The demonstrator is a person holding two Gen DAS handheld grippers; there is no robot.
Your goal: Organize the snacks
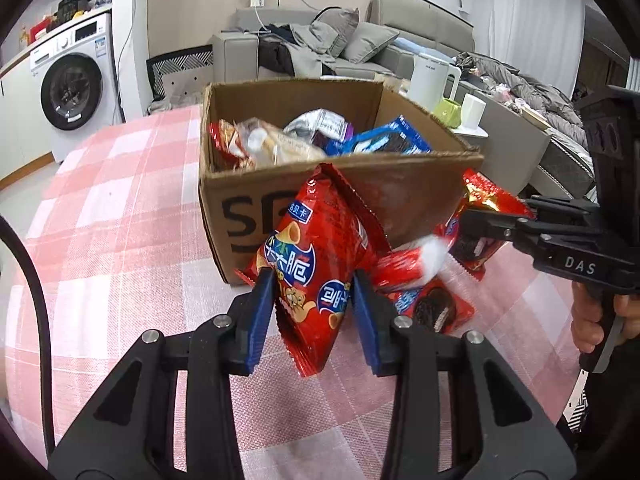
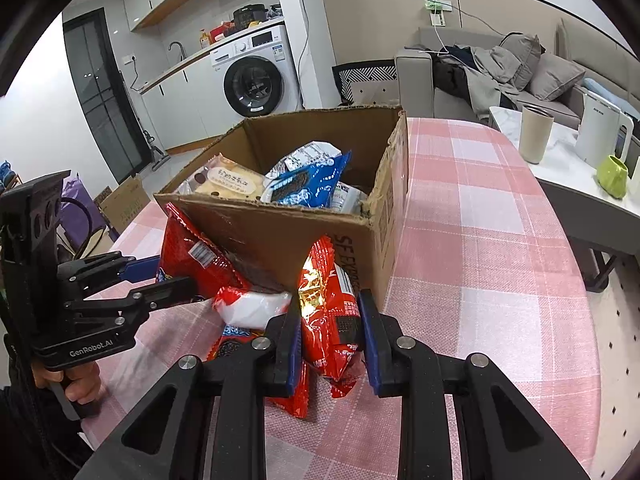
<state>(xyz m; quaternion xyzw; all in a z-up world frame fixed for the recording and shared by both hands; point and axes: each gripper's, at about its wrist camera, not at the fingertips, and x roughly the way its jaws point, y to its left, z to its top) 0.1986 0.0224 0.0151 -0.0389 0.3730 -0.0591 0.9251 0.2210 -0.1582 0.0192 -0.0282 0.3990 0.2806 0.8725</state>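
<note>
Gripping one packet apiece, both grippers sit in front of the cardboard box (image 1: pixel 280 208), so the step in hand looks like loading loose snacks into it. The left gripper (image 1: pixel 314 284) has its blue fingers (image 1: pixel 262 312) closed on the lower part of a red chip bag (image 1: pixel 316 264), which stands upright and leans toward the box's near wall. The right gripper (image 2: pixel 328 312) has its fingers (image 2: pixel 370 340) pinched on a red snack packet (image 2: pixel 332 312) at the box's near corner; seen from the left wrist, that packet sits at about 3 o'clock of the chip bag.

Between the two, on the pink checked desk (image 1: pixel 120 220), lie more packets: a red chocolate pie packet (image 1: pixel 432 308) and a red-and-white wrapper (image 1: pixel 424 260), just beside both held bags. The box already holds a blue cookie packet (image 2: pixel 308 188), a pale bread packet (image 2: pixel 232 184) and others.

Next, I judge, each bag must be lifted above the box rim, carried toward 12 o'clock over the opening and released. The thin, puffy bags may slip or catch on the ragged cardboard edge, and the left bag stands tall, so it needs a clear lift.
</note>
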